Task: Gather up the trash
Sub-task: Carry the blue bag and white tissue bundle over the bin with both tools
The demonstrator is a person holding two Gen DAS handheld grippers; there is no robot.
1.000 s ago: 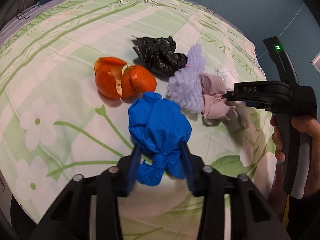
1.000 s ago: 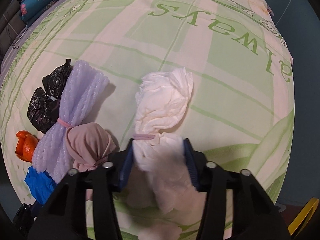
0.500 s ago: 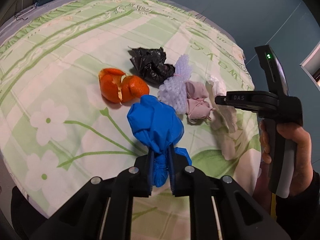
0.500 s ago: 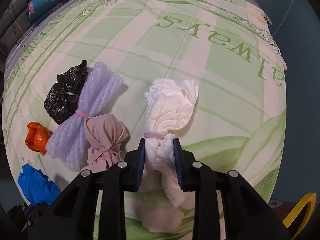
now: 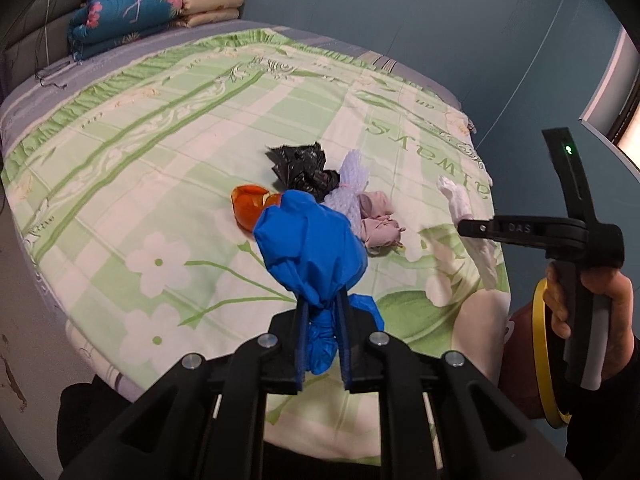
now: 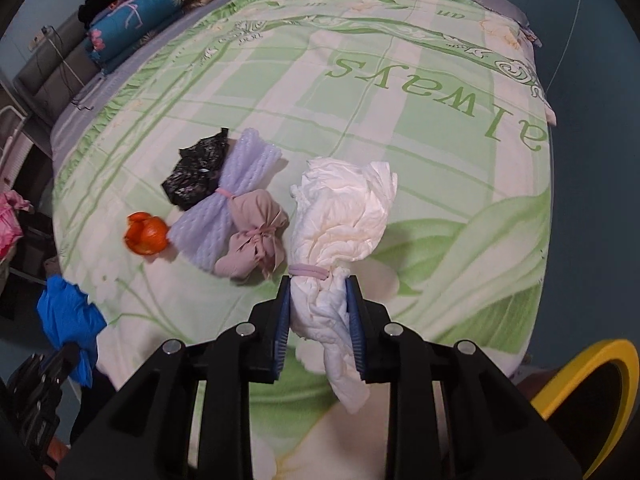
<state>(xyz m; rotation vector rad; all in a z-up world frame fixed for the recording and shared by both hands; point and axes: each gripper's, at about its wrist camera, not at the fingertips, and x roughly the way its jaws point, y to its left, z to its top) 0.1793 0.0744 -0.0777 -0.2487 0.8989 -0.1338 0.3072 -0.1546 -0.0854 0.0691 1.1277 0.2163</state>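
With both bundles clamped, hands (image 5: 592,296) aloft.

A bed (image 6: 440,152) with a green floral sheet bears the trash. Orange peel (image 6: 146,234), a black bag (image 6: 196,176), lilac foam netting (image 6: 224,216) and a pinkish bundle (image 6: 256,236), perhaps cloth, lie clustered on it.

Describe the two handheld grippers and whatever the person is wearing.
Both are matte black plastic. The left gripper and right gripper each have two flat fingers with ribbed blue pads on angular linkage arms with silver pivot screws. Seen side-on, the right one has a pistol-style handle, white lettering, and an upright mast with a green light. The sleeve is dark.
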